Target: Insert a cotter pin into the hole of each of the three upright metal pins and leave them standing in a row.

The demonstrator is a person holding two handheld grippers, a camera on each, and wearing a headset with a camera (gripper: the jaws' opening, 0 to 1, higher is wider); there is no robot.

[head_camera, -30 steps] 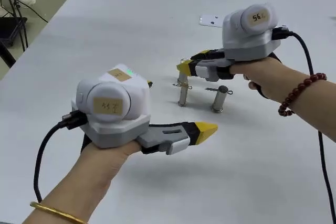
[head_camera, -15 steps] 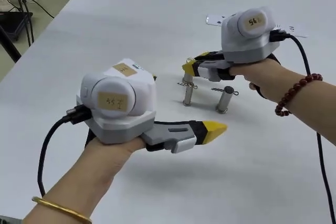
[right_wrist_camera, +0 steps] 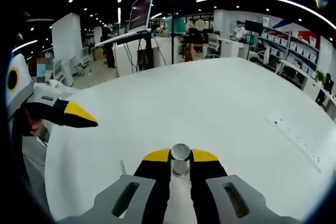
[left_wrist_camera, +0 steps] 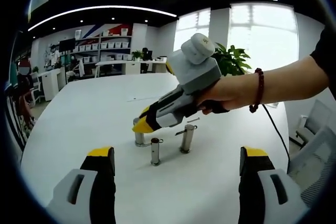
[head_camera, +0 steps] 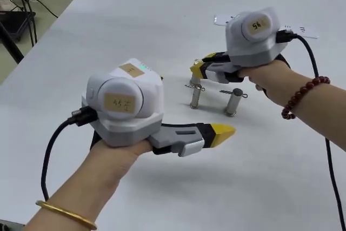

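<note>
Broadly, we have a wide white tabletop with bare surface on every side of the rear pin, our landmark. The tabletop's long edge, with floor beyond it, runs well apart from the rear pin, out past the left gripper. A power strip lies well beyond the rear pin, far enough that we judge it no obstacle.

The right gripper reaches over the rear pin. Its fingers are pinching that pin near the top, one yellow tip on each side, as the right gripper view shows. The left gripper hangs nearer us than the rear pin and well apart from it. It holds nothing, and its fingers are spread wide in the left gripper view. Its cable trails away from the rear pin.

All three metal pins stand upright. The front pin stands just beside the rear pin on our side, and the third pin stands near it to the right. A cotter pin crosses the front pin's hole, and another cotter pin crosses the third pin's. Whether the rear pin carries one we cannot tell, since the right gripper covers it.

We judge the task nearly finished. Two pins are fitted for certain and the rear pin needs checking. The three form a loose bend, so the rear pin may need nudging into line.
</note>
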